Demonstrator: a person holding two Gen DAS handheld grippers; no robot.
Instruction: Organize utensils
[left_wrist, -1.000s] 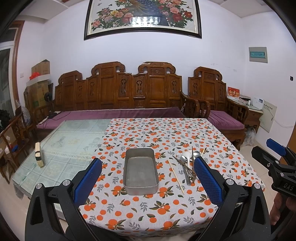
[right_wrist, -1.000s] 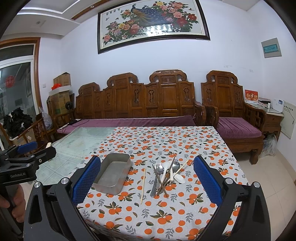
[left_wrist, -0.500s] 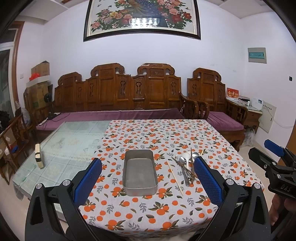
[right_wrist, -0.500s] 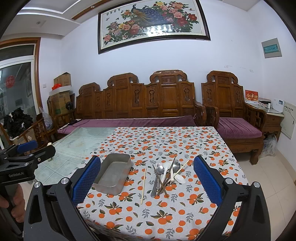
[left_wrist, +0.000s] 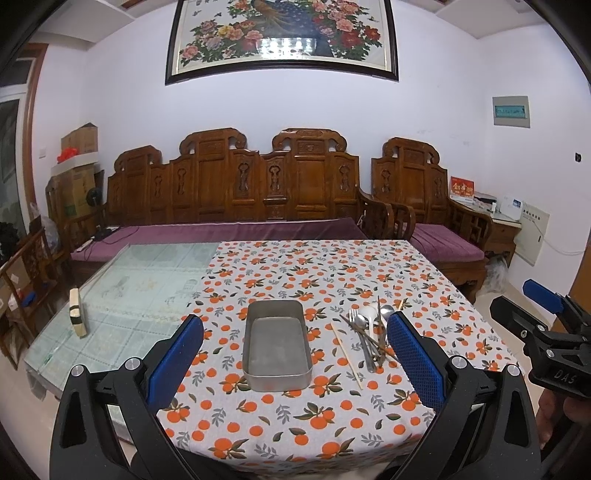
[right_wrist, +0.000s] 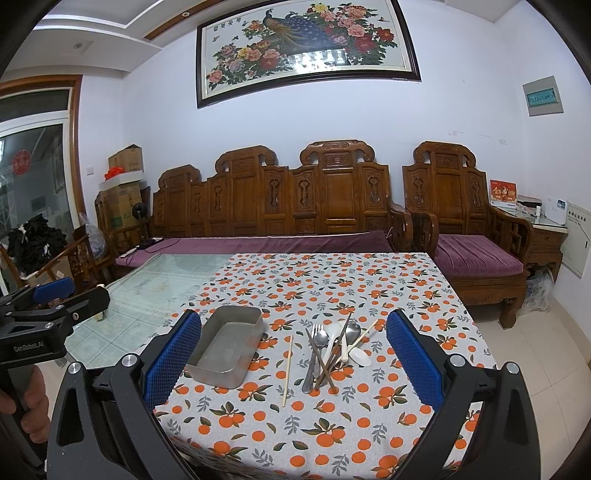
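Observation:
An empty metal tray (left_wrist: 276, 347) (right_wrist: 226, 349) sits on the orange-print tablecloth. Right of it lies a heap of utensils (left_wrist: 369, 338) (right_wrist: 332, 349): a fork, metal spoons, white spoons and dark chopsticks. One pale chopstick (left_wrist: 346, 354) (right_wrist: 287, 369) lies apart between tray and heap. My left gripper (left_wrist: 295, 363) is open and empty, above the table's near edge before the tray. My right gripper (right_wrist: 293, 363) is open and empty, before the heap. Each gripper shows at the edge of the other's view, the right one (left_wrist: 543, 321) and the left one (right_wrist: 55, 299).
The cloth covers the right part of a glass-topped table (left_wrist: 129, 295). A small pale block (left_wrist: 76, 312) stands on the glass at the left. A carved wooden sofa (left_wrist: 258, 199) with purple cushions runs behind the table, and an armchair (right_wrist: 469, 236) stands at the right.
The left wrist view has drawn back and dropped a little from the table. The right gripper has barely moved. Both grippers stay open; tray and utensils are unmoved.

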